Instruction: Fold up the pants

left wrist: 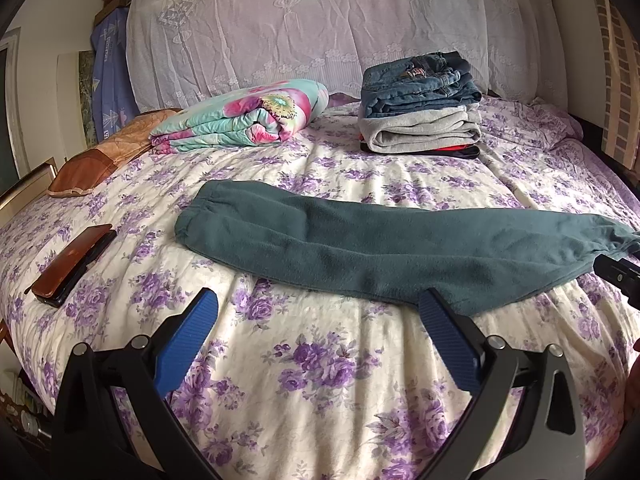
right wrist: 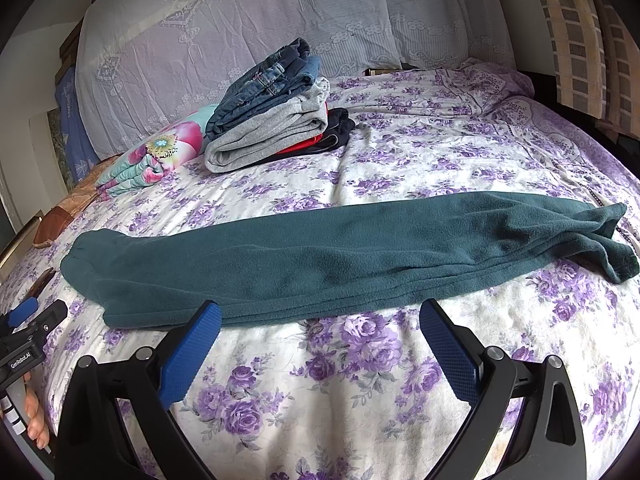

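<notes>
The teal fleece pants (left wrist: pixel 400 252) lie folded lengthwise into one long strip across the floral bedspread (left wrist: pixel 320 380), just ahead of both grippers, with the waist end bunched beyond the right jaw of the right gripper (right wrist: pixel 320 316). The left gripper (left wrist: pixel 318 308) hovers with its jaws spread wide and empty, its right blue pad over the strip's near edge; the right gripper is likewise wide and holds nothing. Well beyond the jaws sit a stack of folded clothes (left wrist: pixel 420 108), a rolled floral blanket (left wrist: pixel 240 120) and, left of the left jaw, a brown case (left wrist: pixel 72 264).
</notes>
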Action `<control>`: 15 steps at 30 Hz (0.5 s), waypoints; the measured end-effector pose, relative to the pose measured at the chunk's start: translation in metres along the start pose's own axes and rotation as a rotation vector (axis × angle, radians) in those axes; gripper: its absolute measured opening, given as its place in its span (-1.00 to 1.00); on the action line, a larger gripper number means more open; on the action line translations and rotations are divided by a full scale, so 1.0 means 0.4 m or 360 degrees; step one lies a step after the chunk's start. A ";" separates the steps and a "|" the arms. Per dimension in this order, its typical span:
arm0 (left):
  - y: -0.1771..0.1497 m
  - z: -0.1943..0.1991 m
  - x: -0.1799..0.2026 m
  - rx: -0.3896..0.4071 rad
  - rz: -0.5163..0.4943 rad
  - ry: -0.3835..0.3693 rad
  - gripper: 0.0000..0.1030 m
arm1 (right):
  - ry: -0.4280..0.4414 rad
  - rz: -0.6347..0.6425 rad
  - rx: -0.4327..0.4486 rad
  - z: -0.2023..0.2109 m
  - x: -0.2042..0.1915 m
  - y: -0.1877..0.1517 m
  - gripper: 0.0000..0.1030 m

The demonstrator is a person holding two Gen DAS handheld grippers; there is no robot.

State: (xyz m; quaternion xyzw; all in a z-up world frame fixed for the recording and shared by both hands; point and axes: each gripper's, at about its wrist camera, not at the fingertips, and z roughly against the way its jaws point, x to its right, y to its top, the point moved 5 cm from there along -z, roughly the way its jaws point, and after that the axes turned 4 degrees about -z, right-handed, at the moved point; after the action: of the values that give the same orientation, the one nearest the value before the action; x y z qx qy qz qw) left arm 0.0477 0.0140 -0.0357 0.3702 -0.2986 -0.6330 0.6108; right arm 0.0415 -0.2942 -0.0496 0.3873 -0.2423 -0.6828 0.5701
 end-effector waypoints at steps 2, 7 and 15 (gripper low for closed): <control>-0.002 0.001 -0.001 0.0001 -0.0001 0.0002 0.91 | 0.0000 0.0000 0.0001 0.000 0.000 0.000 0.93; -0.002 -0.001 -0.001 -0.0006 -0.0004 0.0003 0.91 | 0.0001 -0.0001 0.0001 0.001 0.001 0.000 0.93; -0.005 -0.003 0.000 -0.0016 -0.0006 0.0002 0.91 | 0.0002 -0.0002 0.0002 0.001 0.001 0.000 0.93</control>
State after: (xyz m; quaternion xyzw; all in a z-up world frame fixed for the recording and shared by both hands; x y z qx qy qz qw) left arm 0.0475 0.0141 -0.0379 0.3680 -0.2945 -0.6353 0.6117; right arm 0.0412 -0.2948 -0.0496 0.3881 -0.2421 -0.6828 0.5696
